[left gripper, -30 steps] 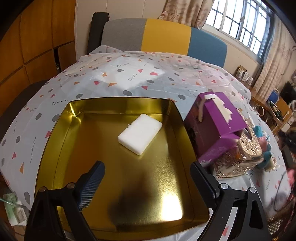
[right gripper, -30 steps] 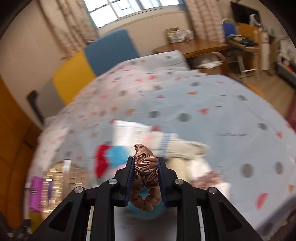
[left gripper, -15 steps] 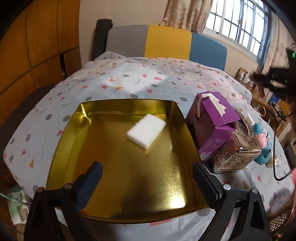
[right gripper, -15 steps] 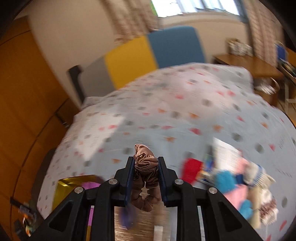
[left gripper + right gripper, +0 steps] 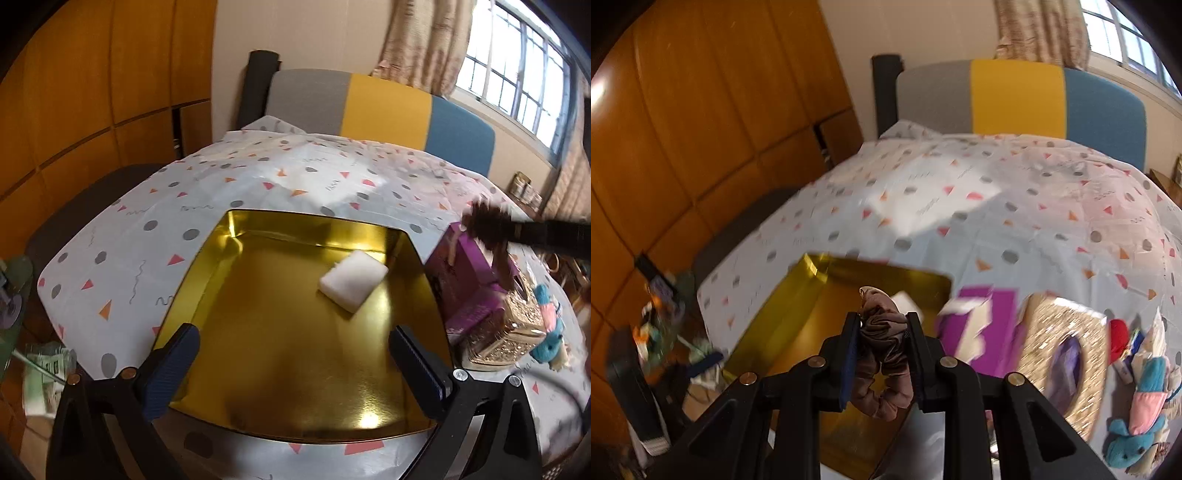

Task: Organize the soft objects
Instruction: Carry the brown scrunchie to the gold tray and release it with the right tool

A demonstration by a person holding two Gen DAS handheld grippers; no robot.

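Right gripper (image 5: 881, 354): jaws clamped on a brown satin scrunchie (image 5: 882, 365), its loop hanging below the pads. Beyond it lies the gold tray (image 5: 798, 306), with a purple tissue box (image 5: 979, 325) and a glittery gold box (image 5: 1063, 354) to its right, then plush toys (image 5: 1137, 421).

Left gripper (image 5: 295, 365): jaws have just been opening, now spread wide, nothing between them, poised over the tray's near half. A white sponge (image 5: 352, 284) lies in the tray's far right part. All sits on a patterned tablecloth (image 5: 295, 177).
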